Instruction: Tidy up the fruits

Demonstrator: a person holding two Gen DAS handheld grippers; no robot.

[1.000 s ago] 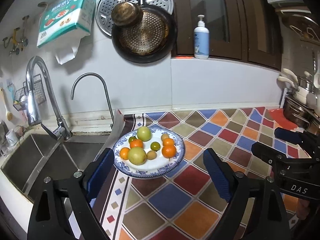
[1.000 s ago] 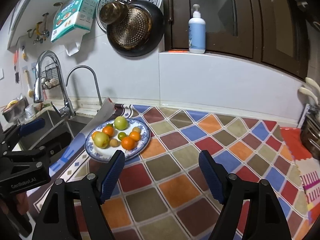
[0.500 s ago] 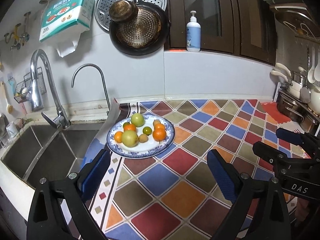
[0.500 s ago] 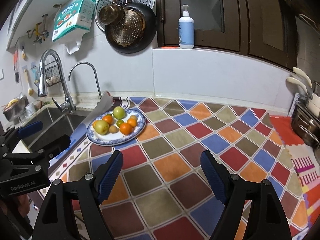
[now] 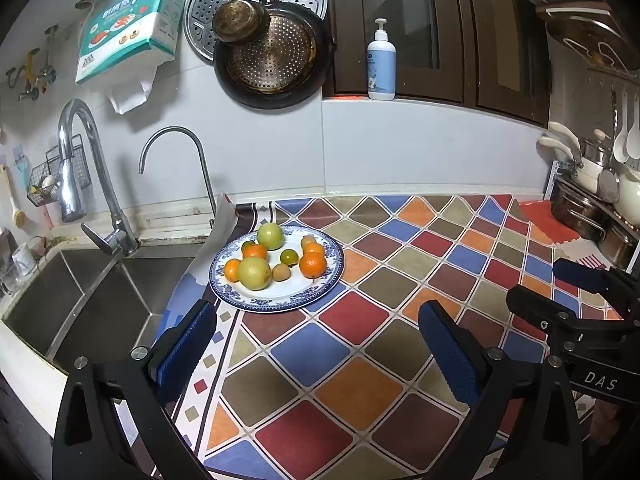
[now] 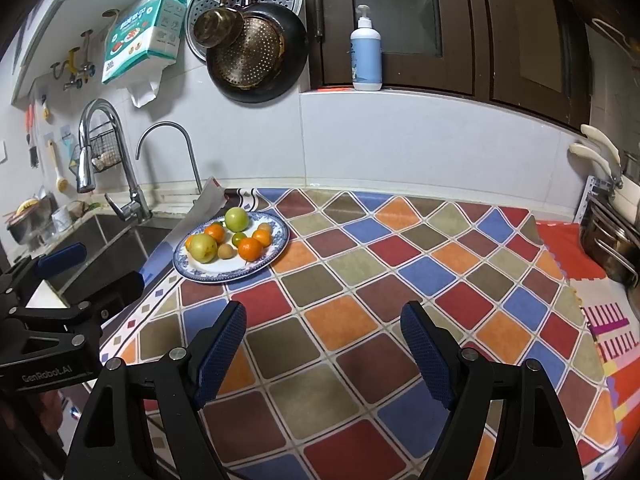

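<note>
Fruits (image 5: 276,260) piled on blue-rimmed plate (image 5: 276,304): oranges, two pale green ones, small green and brown. Left gripper (image 5: 316,344) spread, jaws just widened, nothing between. Right gripper (image 6: 322,344) spread, empty.

Sink (image 5: 80,300) left; soap bottle (image 5: 381,66) on ledge.

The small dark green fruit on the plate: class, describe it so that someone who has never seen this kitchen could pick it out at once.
Find the blue-and-white patterned plate on the chequered counter mat, just right of the steel sink. Near the plate's middle lies the small dark green fruit, between the two big pale green fruits and the oranges. It is the only dark green one, and much smaller than the pale green pair.
</note>
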